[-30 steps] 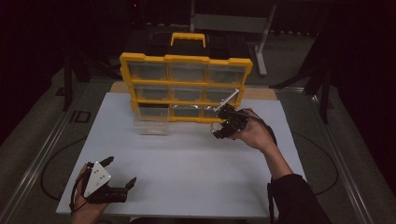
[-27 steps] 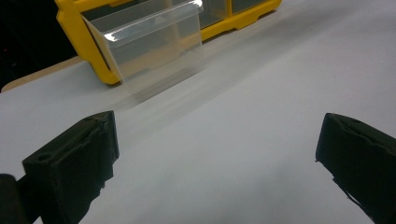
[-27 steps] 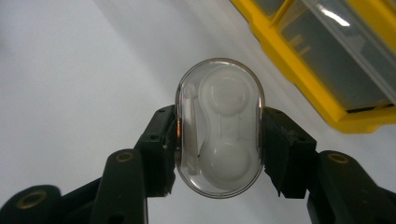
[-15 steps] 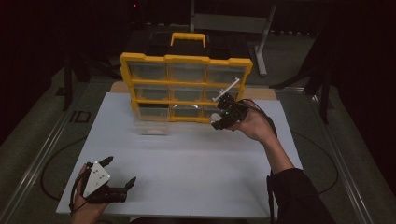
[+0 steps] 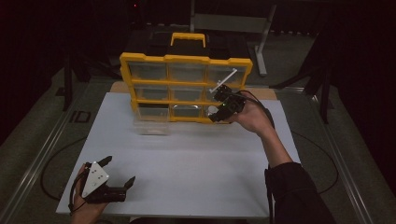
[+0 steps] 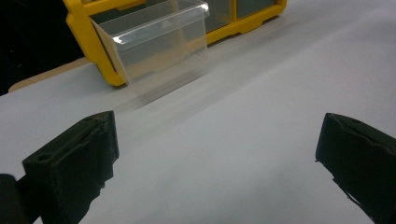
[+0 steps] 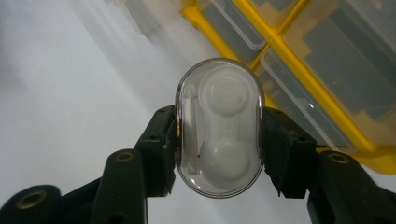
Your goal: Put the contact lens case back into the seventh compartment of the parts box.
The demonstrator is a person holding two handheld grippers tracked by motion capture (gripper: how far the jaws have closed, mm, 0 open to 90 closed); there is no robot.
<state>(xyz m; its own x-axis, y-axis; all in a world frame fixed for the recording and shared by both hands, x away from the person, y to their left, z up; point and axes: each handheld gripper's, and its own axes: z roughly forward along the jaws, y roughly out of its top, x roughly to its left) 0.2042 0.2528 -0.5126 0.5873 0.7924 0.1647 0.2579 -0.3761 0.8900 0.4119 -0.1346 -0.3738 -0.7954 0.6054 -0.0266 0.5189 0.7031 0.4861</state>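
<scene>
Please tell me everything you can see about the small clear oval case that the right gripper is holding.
The small clear oval plastic case looks like a transparent shell with a white insert inside, shaped as two round cups joined by a narrow bridge. It looks closed. The right gripper clamps it, one black jaw against each long side, and nothing else touches it. It is held above the white table, in front of the yellow drawer organizer, near its right-hand drawers.

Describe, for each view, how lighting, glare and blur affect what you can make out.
High view: dim, surroundings almost black; the white table is brightest, the yellow organiser readable. Left gripper view: glare streaks the clear drawer; its reflection smears, the near fingers soft. Right gripper view: the clear case is sharp with rim highlights; the background blurs.
</scene>
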